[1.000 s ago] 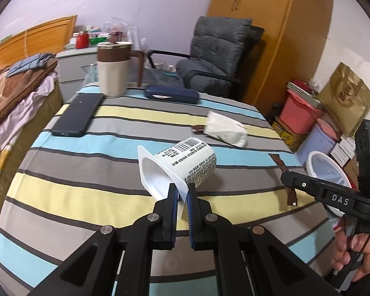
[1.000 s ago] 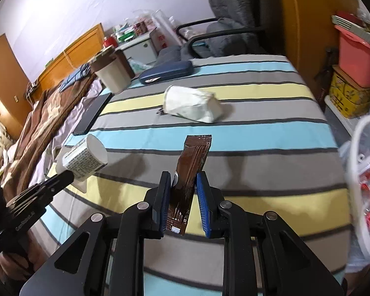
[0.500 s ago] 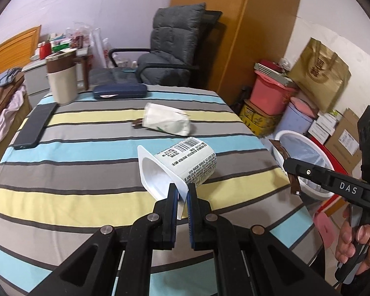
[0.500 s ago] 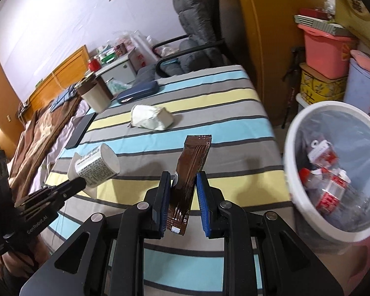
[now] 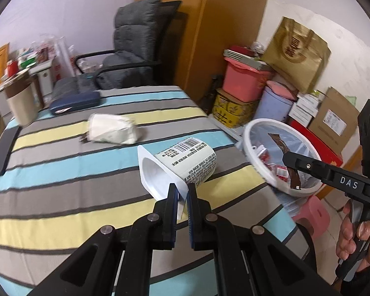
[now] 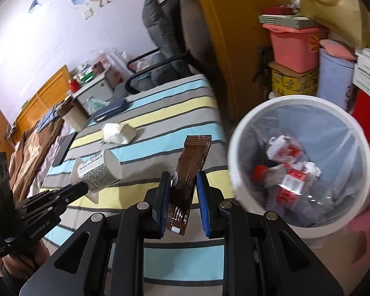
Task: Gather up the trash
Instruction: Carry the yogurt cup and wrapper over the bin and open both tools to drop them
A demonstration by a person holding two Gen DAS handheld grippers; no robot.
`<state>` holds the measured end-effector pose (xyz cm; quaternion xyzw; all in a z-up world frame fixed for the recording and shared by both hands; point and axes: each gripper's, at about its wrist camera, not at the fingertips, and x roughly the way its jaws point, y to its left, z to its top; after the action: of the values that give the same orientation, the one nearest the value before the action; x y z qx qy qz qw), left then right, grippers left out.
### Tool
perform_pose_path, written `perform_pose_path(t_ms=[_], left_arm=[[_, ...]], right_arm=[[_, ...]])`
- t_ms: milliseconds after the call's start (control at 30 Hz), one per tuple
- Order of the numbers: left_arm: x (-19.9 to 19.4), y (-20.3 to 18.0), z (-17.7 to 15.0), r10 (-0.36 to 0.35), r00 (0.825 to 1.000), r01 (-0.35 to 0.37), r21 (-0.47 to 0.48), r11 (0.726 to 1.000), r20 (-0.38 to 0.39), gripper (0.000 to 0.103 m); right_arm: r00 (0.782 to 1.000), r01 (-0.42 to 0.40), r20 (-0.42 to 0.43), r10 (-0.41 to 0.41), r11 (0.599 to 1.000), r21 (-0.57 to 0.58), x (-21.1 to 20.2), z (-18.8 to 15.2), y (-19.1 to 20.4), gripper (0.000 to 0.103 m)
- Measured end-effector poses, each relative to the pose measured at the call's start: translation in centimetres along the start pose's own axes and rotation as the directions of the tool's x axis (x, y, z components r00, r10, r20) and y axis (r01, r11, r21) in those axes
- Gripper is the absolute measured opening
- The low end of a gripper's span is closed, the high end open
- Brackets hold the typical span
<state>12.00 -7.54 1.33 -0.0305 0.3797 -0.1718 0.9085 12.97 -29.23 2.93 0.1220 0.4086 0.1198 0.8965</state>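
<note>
Striped surface (image 5: pixel 61 172) carries a crumpled white wrapper (image 5: pixel 112 132); beside it stands the white bin (image 6: pixel 236 148). Left gripper (image 5: pixel 182 192) jaws pinch the yogurt cup (image 5: pixel 182 165) rim, lifted. Right gripper (image 6: pixel 183 194) jaws clamp the brown sachet (image 6: pixel 192 165).

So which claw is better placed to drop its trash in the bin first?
Right. The right claw holds the brown sachet right beside the white bin; the left claw, gripping the yogurt cup, is over the table.
</note>
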Motion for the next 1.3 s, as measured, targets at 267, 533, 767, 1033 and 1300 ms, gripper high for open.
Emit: perform_pose_path(t_ms=[267, 533, 767, 1033, 1300], left_arm=[[2.2, -4.5, 1.7, -0.067, 0.998, 0.068, 0.082, 0.994, -0.009, 0.007], [4.7, -9.2, 3.3, -0.136, 0.99, 0.138, 0.159, 0.978, -0.028, 0.007], [7.5, -11.7, 4.3, -0.178, 0.982, 0.188, 0.187, 0.964, -0.069, 0.007], [9.9, -13.7, 4.6, -0.203, 0.975, 0.219, 0.211, 0.953, -0.095, 0.007], [12.1, -15.4, 5.3, -0.226, 0.968, 0.246, 0.219, 0.944, -0.111, 0.009]], right_arm=[[0.998, 0.055, 0.023, -0.057, 0.996, 0.063, -1.4, 0.0, -3.6, 0.024], [0.992, 0.12, 0.031, -0.125, 0.986, 0.115, -2.4, 0.0, -7.1, 0.024], [0.984, 0.172, 0.027, -0.177, 0.977, 0.128, -2.6, 0.2, -8.8, 0.024], [0.977, 0.208, 0.008, -0.211, 0.968, 0.144, -2.1, 0.3, -10.5, 0.024], [0.971, 0.238, -0.002, -0.241, 0.959, 0.151, -1.6, 0.7, -12.0, 0.025]])
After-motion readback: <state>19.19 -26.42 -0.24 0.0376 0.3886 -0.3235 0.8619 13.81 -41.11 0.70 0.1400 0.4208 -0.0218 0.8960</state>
